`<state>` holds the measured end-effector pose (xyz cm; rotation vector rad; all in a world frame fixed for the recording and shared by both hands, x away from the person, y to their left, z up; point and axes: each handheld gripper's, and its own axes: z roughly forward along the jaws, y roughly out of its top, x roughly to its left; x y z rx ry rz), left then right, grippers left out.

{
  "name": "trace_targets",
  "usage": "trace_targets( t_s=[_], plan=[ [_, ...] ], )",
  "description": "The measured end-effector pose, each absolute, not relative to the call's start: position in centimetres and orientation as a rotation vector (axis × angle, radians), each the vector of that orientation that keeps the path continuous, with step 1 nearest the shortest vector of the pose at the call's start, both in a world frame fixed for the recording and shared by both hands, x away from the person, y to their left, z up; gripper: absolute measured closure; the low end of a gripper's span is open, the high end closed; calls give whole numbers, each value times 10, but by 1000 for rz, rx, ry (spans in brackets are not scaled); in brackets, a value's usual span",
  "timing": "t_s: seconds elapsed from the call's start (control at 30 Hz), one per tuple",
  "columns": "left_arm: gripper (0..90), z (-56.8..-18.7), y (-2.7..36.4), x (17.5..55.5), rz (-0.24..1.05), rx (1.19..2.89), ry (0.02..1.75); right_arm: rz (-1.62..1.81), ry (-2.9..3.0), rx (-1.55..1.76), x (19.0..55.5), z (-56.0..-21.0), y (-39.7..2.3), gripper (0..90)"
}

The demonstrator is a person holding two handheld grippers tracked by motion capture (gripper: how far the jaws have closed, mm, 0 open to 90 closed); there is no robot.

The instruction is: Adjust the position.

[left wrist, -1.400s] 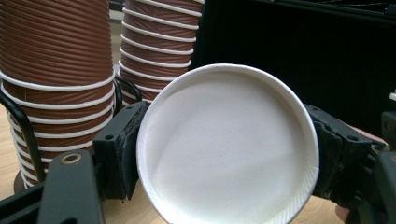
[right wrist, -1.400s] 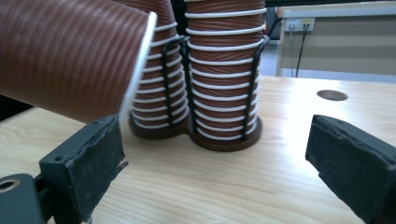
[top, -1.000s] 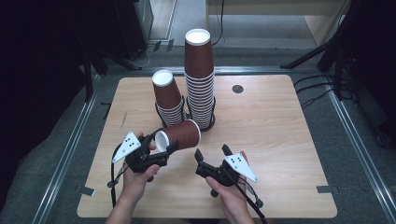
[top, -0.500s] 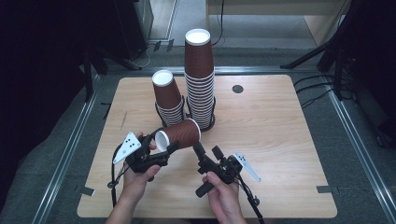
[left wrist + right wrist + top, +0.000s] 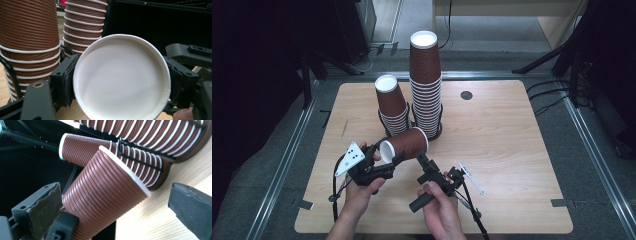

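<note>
Cup (image 5: 404,144) lies level in my left tool (image 5: 384,162), pinched near its base; my right tool (image 5: 421,159), spread, sits just beside its wall.

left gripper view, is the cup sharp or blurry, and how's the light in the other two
Left gripper view: the held cup has a crisp rim and soft, even shading, with no glare. Right gripper view: the ribs of that cup are sharp, the near jaws soft-edged, the background black. High view: the table is evenly lit and the room around it dark.
</note>
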<state>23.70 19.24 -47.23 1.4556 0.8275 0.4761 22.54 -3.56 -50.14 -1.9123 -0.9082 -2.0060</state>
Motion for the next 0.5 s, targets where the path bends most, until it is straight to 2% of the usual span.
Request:
trace_targets(
  t_s=[0.5],
  plan=[
    [226, -478, 187, 237, 480, 1456, 816, -1853, -676, -1916, 233, -502, -21, 0]
  ],
)
